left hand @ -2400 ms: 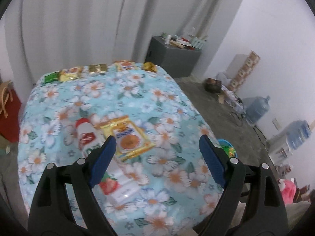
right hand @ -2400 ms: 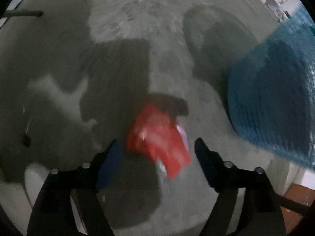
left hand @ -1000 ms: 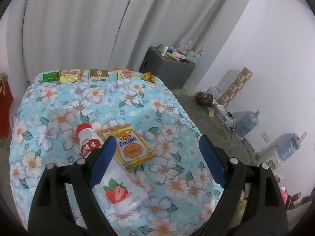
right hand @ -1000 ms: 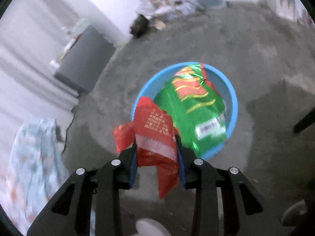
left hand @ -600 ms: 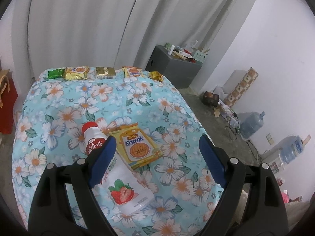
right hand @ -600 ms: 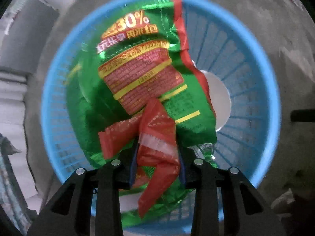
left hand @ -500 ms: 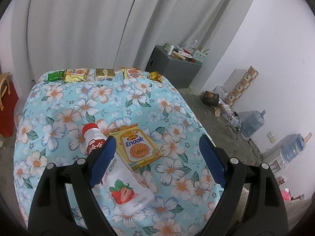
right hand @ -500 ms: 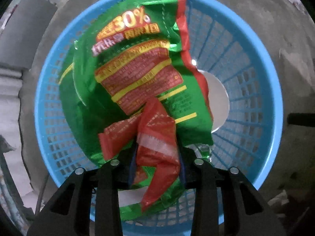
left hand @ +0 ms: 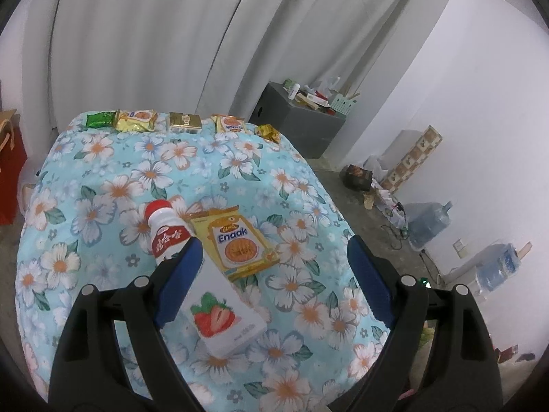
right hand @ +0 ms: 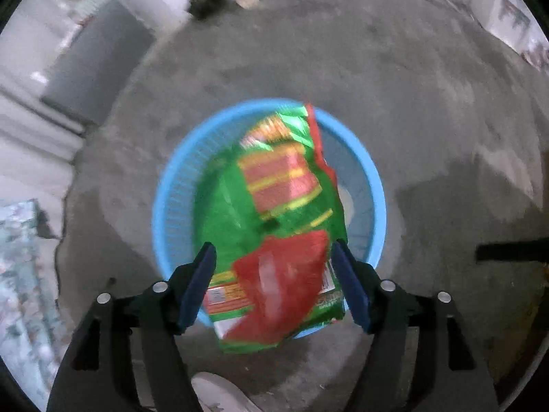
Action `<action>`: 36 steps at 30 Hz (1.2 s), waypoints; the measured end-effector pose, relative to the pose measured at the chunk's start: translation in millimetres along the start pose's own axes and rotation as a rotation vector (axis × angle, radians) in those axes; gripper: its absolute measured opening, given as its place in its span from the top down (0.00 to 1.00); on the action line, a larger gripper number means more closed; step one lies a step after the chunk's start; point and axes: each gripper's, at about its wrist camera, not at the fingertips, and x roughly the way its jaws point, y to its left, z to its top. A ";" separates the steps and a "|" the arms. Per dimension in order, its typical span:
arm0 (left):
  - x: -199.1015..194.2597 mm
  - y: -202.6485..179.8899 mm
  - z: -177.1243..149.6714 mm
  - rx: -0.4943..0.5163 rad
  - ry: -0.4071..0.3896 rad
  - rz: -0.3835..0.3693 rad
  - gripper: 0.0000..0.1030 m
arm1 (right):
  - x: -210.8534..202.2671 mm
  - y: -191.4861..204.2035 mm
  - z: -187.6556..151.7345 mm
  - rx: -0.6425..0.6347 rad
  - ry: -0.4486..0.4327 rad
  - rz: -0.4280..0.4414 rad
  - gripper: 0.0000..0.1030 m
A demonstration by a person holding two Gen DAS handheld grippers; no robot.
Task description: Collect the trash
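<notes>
my right gripper (right hand: pixel 274 286) has just been opening, and the red wrapper (right hand: pixel 279 285) sits loose between the jaws over the blue basket (right hand: pixel 171 206). it overhangs the near rim on the green bag (right hand: pixel 240 226) and could slide onto the floor.

glossy foil-like red wrapper (right hand: pixel 284 281) and green snack bag (right hand: pixel 247 226) in a blue plastic lattice basket (right hand: pixel 171 192) on rough matt concrete floor (right hand: pixel 429 110); smooth floral cloth (left hand: pixel 103 178), shiny yellow biscuit packet (left hand: pixel 236 243) toward 12 o'clock.
</notes>
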 end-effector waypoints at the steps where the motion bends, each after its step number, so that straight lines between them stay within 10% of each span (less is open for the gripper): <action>1: -2.7 1.7 -1.6 -0.004 0.000 -0.001 0.21 | -10.7 2.8 1.4 -0.010 -0.021 0.014 0.32; 8: -24.1 15.6 -13.7 -0.029 -0.024 0.011 0.19 | -93.0 23.0 4.8 -0.051 -0.146 0.133 0.32; 17: -37.0 35.8 -33.1 -0.053 -0.032 0.101 0.19 | -224.6 171.9 -48.2 -0.434 -0.232 0.390 0.31; 28: -14.0 73.3 -74.8 -0.069 0.070 0.323 0.19 | -247.7 372.1 -227.5 -0.848 0.216 0.771 0.28; 36: -12.1 93.5 -105.4 -0.111 0.112 0.368 0.19 | -197.0 477.3 -330.3 -1.017 0.435 0.651 0.28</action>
